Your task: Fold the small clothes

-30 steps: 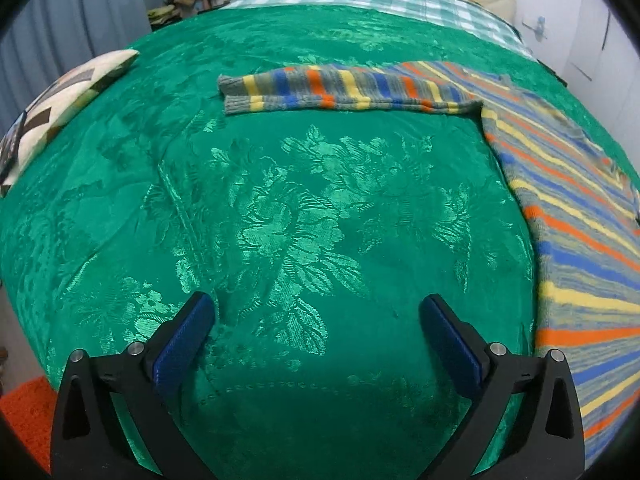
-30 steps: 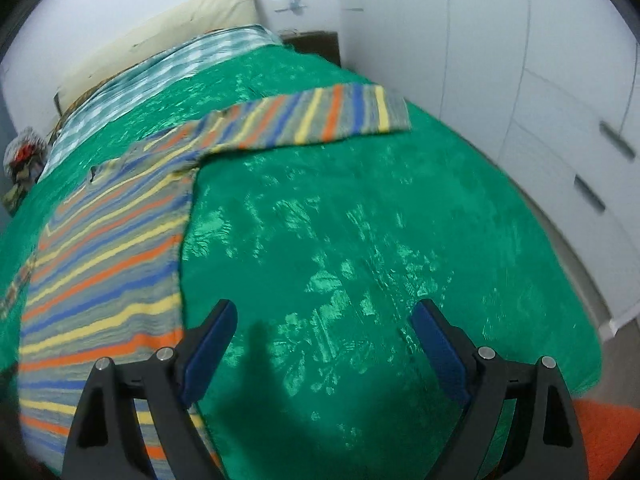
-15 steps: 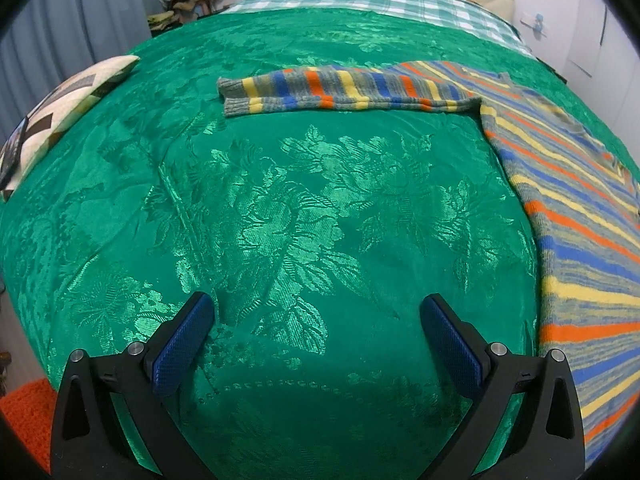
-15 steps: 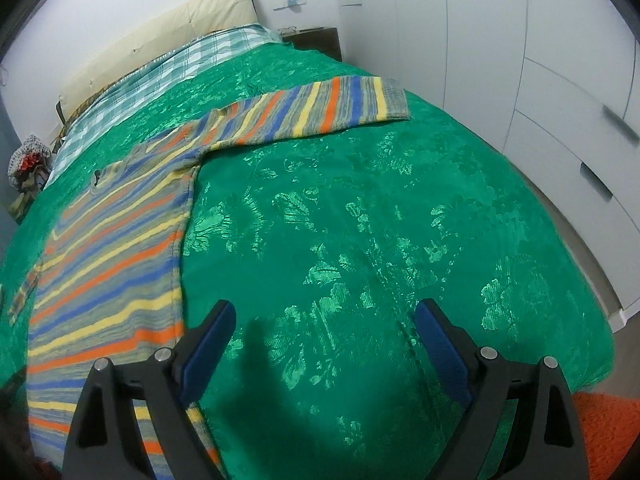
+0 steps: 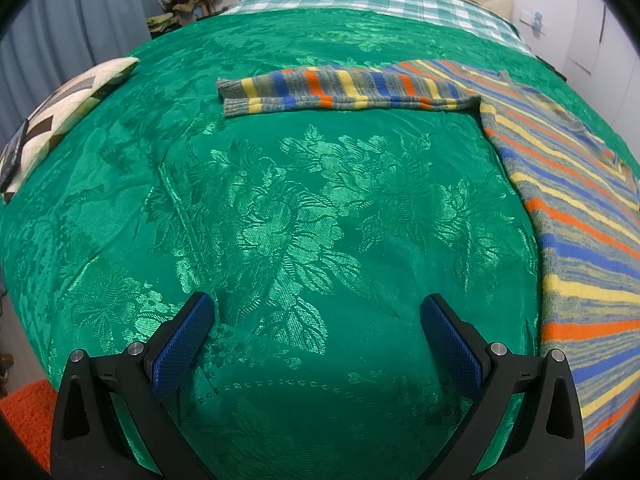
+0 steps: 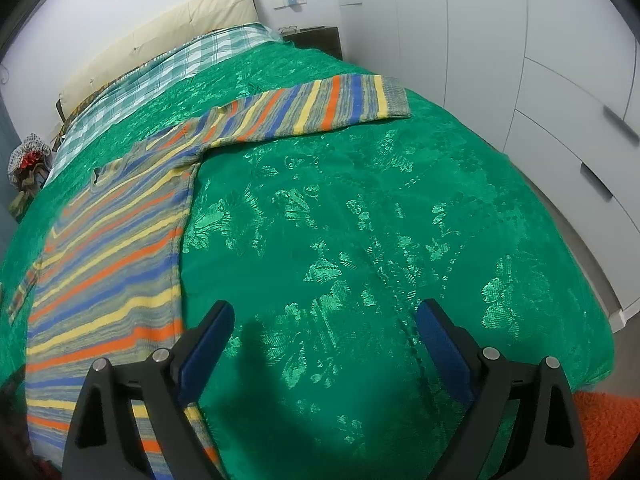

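Observation:
A striped knit sweater point(image 5: 580, 216) in grey, blue, yellow and orange lies flat on the green bedspread point(image 5: 280, 208). One sleeve point(image 5: 344, 90) stretches out to the left in the left wrist view. In the right wrist view the sweater body point(image 6: 112, 256) fills the left side and the other sleeve point(image 6: 320, 110) reaches right. My left gripper point(image 5: 316, 320) is open above bare bedspread, left of the sweater's body. Open as well, my right gripper point(image 6: 324, 324) hovers just right of the sweater's side edge. Neither holds anything.
A patterned cushion point(image 5: 60, 108) lies at the bed's left edge. A checked sheet point(image 5: 360, 0) and a cream pillow point(image 6: 160, 32) are at the head. White wardrobe doors point(image 6: 540, 60) stand close on the right. An orange rug point(image 6: 608, 432) lies below the bed's foot.
Both views have shifted slightly, so the sweater sits a little differently in frame. Both grippers stay open and hold nothing.

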Available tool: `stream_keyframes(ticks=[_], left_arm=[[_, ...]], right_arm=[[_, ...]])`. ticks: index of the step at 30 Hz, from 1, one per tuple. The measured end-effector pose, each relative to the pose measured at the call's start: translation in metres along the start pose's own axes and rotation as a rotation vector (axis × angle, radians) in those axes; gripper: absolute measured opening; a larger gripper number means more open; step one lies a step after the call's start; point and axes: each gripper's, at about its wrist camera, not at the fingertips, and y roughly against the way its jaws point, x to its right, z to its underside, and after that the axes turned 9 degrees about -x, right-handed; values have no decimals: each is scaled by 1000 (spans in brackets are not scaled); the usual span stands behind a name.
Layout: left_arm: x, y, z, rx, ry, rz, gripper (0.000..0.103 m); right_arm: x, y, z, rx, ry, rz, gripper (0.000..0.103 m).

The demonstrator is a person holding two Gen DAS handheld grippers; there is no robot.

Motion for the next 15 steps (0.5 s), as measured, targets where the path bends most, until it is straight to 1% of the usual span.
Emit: stream_keyframes(ticks=[15], left_arm=[[0, -1, 1, 5, -4, -4, 103]], right_arm=[[0, -1, 0, -1, 0, 1, 92]])
